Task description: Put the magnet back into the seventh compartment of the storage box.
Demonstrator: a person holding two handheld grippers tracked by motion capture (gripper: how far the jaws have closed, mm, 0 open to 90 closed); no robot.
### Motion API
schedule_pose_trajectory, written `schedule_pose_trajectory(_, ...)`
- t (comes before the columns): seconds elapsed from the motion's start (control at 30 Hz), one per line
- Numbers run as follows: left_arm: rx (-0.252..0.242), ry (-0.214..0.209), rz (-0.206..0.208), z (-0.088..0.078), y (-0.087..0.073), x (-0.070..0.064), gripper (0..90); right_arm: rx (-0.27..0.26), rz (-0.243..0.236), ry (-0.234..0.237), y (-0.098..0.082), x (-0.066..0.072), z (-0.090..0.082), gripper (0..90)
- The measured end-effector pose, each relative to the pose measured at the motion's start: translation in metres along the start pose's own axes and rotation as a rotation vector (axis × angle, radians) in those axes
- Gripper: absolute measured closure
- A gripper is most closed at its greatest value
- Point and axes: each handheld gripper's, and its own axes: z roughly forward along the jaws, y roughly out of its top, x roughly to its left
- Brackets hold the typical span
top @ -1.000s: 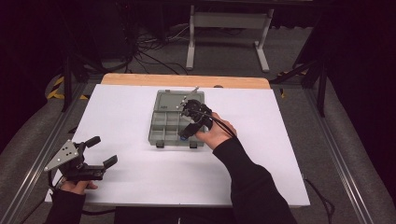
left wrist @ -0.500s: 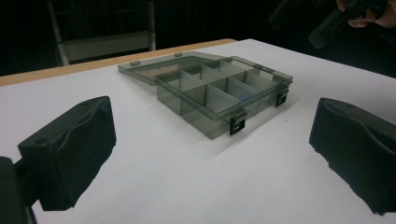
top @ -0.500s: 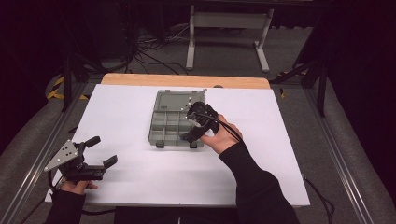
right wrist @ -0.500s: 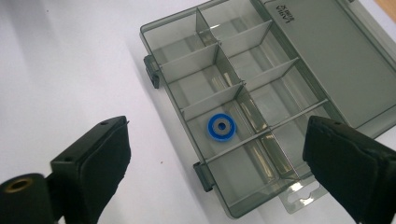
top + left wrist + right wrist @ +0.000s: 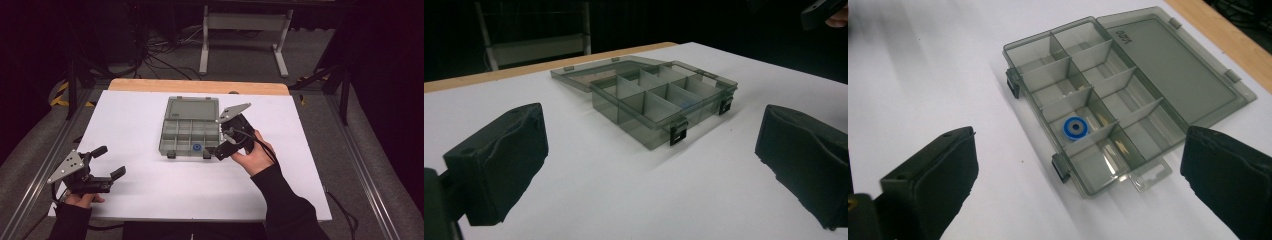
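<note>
A smoky grey compartment box (image 5: 176, 134) lies open mid-table, its lid (image 5: 193, 108) flat behind it. A blue ring (image 5: 197, 147) sits in the front row, third compartment from the left, and is seen close up as the blue ring (image 5: 1075, 127) in the box (image 5: 1148, 65). My right gripper (image 5: 223, 142) hovers at the box's right front corner. Its jaws have just been opening and stand wide with nothing between them (image 5: 1078, 200). My left gripper (image 5: 109, 161) rests at the table's front left, open and empty (image 5: 651, 190), facing the box (image 5: 659, 100).
The white tabletop (image 5: 150, 195) has a wooden strip (image 5: 200, 86) along its far edge. A metal stand (image 5: 245, 22) and cables lie on the floor beyond. The right gripper (image 5: 821, 10) shows at the top right of the left gripper view.
My right gripper has drawn back from over the box's right half toward the right and a little up. The left gripper has stayed put.
</note>
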Motion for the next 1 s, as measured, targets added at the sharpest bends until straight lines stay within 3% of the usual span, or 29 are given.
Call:
schedule_pose_trajectory(0.3,0.003,0.0,0.0,0.0,0.0,0.0,1.0,-0.147,0.04,-0.011,-0.031,0.001,-0.027,0.2)
schedule_pose_trajectory(0.53,0.004,0.003,0.002,0.0,0.0,0.0,1.0,-0.295,0.047,-0.019,-0.064,-0.003,-0.043,0.2)
schedule_pose_trajectory(0.67,0.004,0.004,0.001,0.001,0.0,0.0,1.0,-0.397,0.045,-0.05,-0.082,-0.003,-0.053,0.2)
schedule_pose_trajectory(1.0,0.004,0.006,0.001,0.001,0.0,0.0,1.0,-0.438,0.087,-0.128,-0.116,0.001,-0.059,0.2)
